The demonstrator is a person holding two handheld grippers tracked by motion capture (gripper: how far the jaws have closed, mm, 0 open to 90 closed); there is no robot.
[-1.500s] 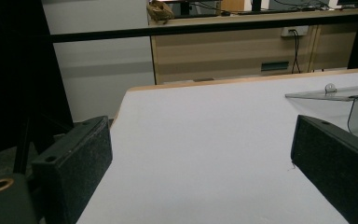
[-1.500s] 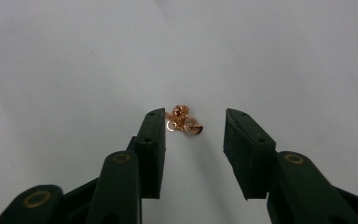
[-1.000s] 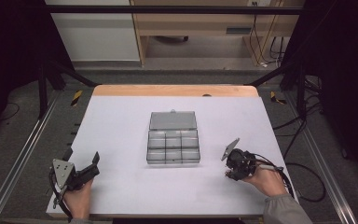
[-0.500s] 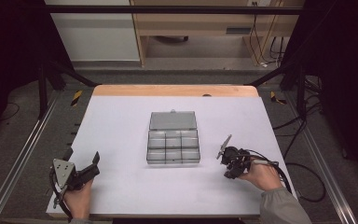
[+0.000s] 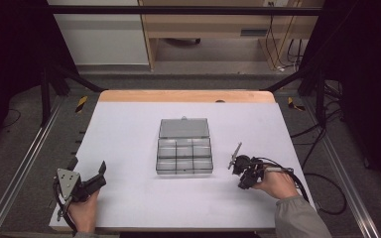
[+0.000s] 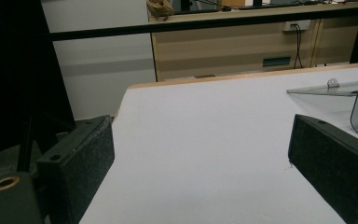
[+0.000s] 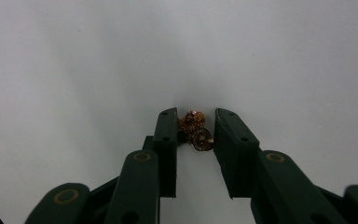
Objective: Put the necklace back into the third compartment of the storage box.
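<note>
Closing just now, right gripper (image 7: pixel 195 128) pinches a small coppery trinket (image 7: pixel 195 130) (left gripper (image 6: pixel 200 154) gapes).

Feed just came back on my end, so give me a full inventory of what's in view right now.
Compartment box: one, clear grey plastic, table centre, its lid open and lying flat behind it.
Small trinket: one, copper-gold with a ring, on the table between the right gripper's jaws.
Table: one, white top with a wooden far edge.
Wooden cabinet: one, tan, beyond the table.
Left gripper: black, near-left of the table, jaws wide apart, nothing between them.
Right gripper: black, right of the box, jaws have just been closing around the trinket; contact unclear.
</note>
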